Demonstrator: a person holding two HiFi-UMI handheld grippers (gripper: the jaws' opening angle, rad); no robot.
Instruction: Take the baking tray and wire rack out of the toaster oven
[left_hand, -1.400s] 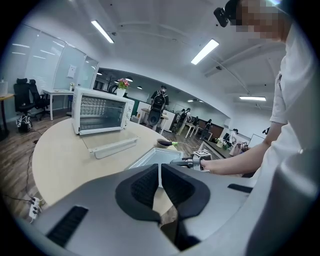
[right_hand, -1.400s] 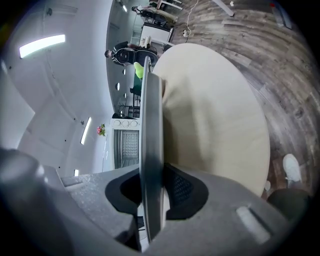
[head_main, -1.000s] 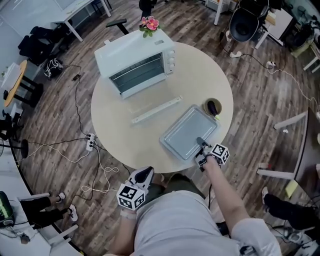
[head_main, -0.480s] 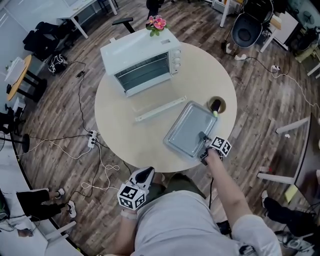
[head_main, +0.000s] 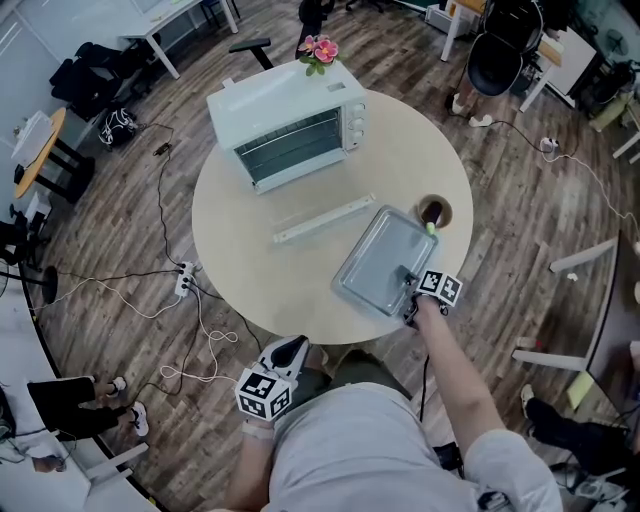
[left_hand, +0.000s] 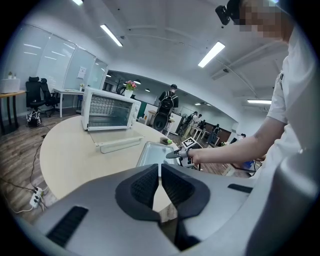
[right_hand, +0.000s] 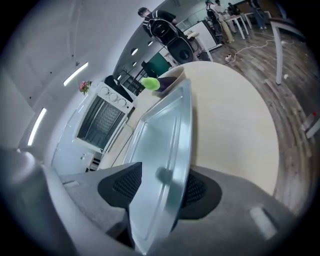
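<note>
Your right gripper (head_main: 408, 280) has just been opening its jaws; the near rim of the baking tray (head_main: 382, 266) sits unclamped between them, and the tray lies flat on the table (head_main: 250, 270). A bowl (head_main: 434, 212) stands just beside the tray's far corner, and the dropped door (head_main: 325, 218) of the toaster oven (head_main: 290, 125) lies between tray and oven. Your left gripper (head_main: 290, 350) hangs off the table's near edge, jaws together on nothing.

Right claw (right_hand: 159, 186) just opening, baking tray (right_hand: 167, 125) rim between its jaws

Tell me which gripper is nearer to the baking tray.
Right. The right gripper is at the near edge of the baking tray; its jaws have just been opening, the rim between them. The left gripper, shut, hangs beyond the edge of the table, apart from the tray.
</note>
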